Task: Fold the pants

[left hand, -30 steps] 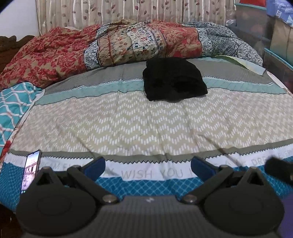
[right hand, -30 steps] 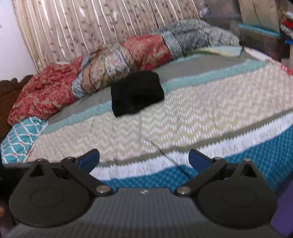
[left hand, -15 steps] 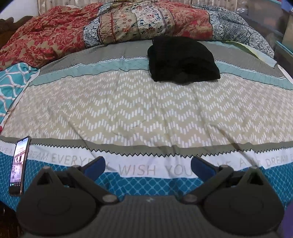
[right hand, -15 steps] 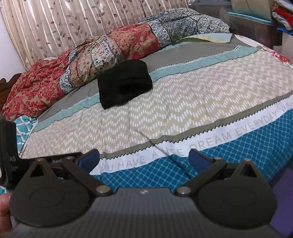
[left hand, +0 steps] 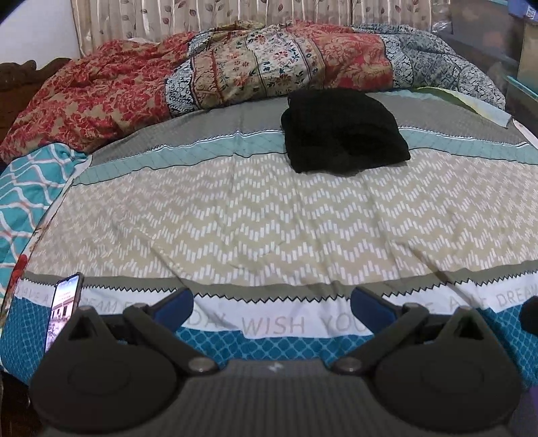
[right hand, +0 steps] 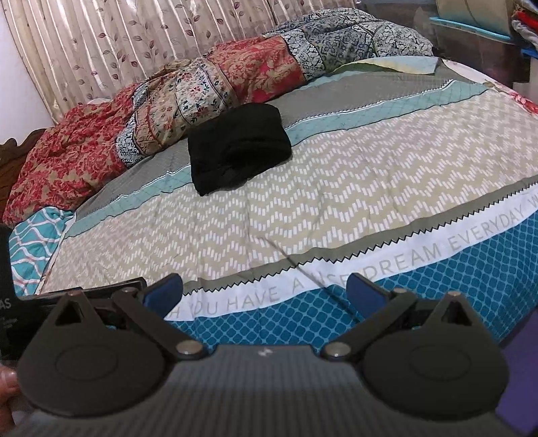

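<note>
The black pants (left hand: 343,132) lie folded in a compact bundle on the far part of the bed, on the grey and teal stripes; they also show in the right wrist view (right hand: 237,151). My left gripper (left hand: 272,307) is open and empty, held over the bed's near edge, far from the pants. My right gripper (right hand: 264,292) is open and empty, also over the near edge, to the right of the left one. The left gripper's body (right hand: 40,302) shows at the left edge of the right wrist view.
A patterned bedsheet (left hand: 269,222) covers the bed. A crumpled red and floral quilt (left hand: 208,74) lies along the far side below the curtain (right hand: 134,43). A phone (left hand: 64,307) rests at the near left corner. Storage boxes (right hand: 484,30) stand at the right.
Both grippers have shifted slightly and the views tilted up and down. The pants have not moved. Both stay open and empty.
</note>
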Action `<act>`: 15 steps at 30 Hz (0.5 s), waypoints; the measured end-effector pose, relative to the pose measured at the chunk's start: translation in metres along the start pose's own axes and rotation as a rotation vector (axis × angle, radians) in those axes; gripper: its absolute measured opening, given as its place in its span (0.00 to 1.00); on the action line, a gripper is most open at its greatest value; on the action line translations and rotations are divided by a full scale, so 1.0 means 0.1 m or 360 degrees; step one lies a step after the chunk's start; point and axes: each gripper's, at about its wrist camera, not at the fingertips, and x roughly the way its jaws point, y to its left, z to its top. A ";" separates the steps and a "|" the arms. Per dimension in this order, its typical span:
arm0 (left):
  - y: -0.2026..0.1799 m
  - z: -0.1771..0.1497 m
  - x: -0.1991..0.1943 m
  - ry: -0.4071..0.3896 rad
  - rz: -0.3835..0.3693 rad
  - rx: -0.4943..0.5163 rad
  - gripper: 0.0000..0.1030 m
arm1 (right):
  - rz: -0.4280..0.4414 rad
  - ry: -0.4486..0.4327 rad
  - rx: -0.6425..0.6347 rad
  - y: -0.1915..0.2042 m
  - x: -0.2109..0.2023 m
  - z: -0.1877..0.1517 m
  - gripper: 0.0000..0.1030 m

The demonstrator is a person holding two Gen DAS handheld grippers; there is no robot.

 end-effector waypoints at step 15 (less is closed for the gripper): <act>-0.07 -0.06 0.04 0.0074 -0.0019 0.0004 1.00 | 0.0021 0.0008 -0.0008 -0.02 0.00 -0.01 1.00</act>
